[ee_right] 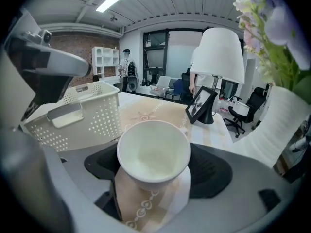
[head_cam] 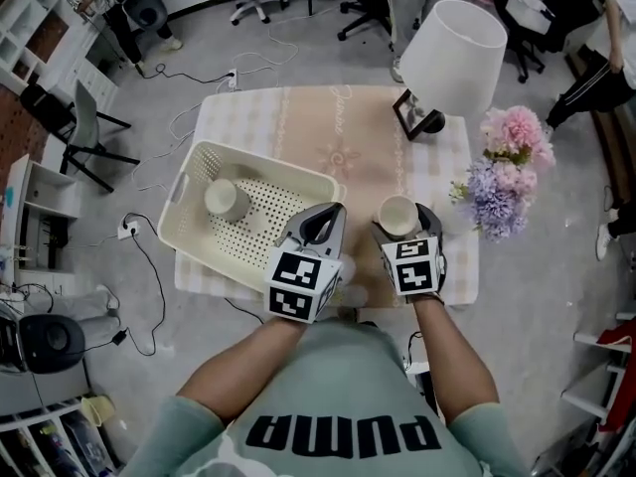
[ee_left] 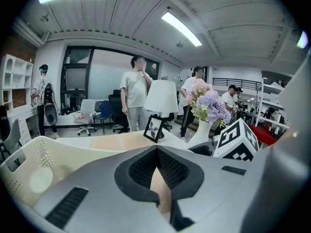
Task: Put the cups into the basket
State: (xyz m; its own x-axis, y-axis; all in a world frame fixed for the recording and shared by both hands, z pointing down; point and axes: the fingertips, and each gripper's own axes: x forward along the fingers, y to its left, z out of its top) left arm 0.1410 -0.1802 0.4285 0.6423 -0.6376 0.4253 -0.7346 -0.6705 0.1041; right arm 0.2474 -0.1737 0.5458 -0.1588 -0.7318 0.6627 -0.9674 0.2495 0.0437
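Sitting upright, mouth up, the cup [ee_right: 153, 152] was clamped between the right gripper's [head_cam: 400, 222] pads over the tablecloth [head_cam: 348, 127]. The basket [head_cam: 268, 164] lay to its left, beyond the left gripper [head_cam: 320, 225], whose jaws were pressed together on nothing. Right gripper view showed the grip and the basket wall; only head view showed a second cup [head_cam: 227, 199] inside the basket.

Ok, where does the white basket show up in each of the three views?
Head view: the basket sits left of centre.
Left gripper view: the basket is at lower left, cut by the edge.
Right gripper view: the basket is at left, beyond the cup.
Shared landmark: the white-shaded lamp, in all three.
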